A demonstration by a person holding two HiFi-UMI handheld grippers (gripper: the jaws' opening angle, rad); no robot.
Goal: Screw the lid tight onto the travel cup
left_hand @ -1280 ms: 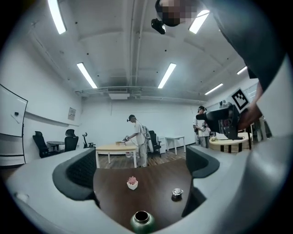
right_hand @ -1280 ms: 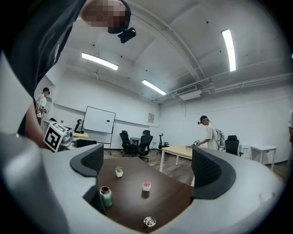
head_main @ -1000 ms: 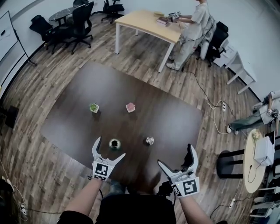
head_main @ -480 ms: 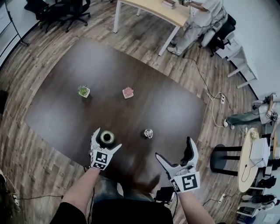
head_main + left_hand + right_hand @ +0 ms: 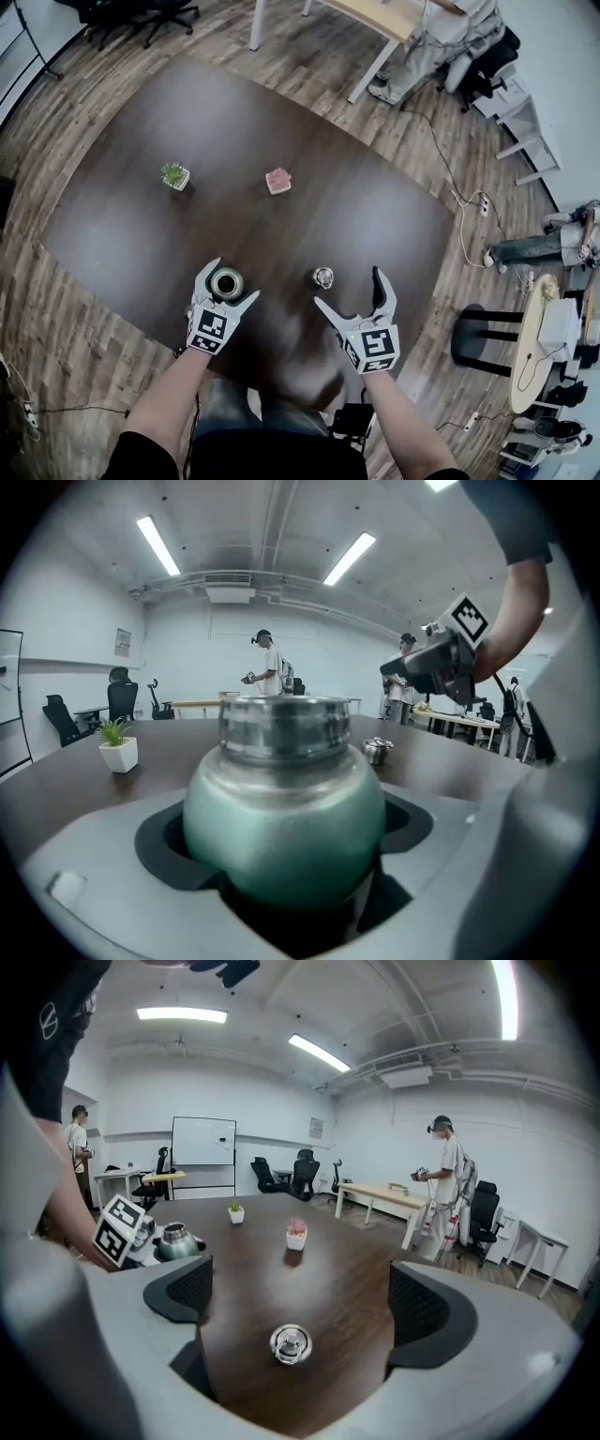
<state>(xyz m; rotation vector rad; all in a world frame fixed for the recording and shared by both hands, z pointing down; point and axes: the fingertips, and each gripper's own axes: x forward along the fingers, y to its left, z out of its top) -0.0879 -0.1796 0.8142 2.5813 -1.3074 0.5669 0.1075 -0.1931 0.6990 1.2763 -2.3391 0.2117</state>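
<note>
The green, round-bodied metal travel cup (image 5: 226, 283) stands upright and lidless near the front edge of the dark brown table (image 5: 141, 216). It sits between the jaws of the left gripper (image 5: 233, 278), which have just been closing and press against its sides. The small shiny silver lid (image 5: 323, 277) lies on the table to its right, untouched, just ahead of the right gripper (image 5: 348, 287), whose jaws stand wide apart and empty.
</note>
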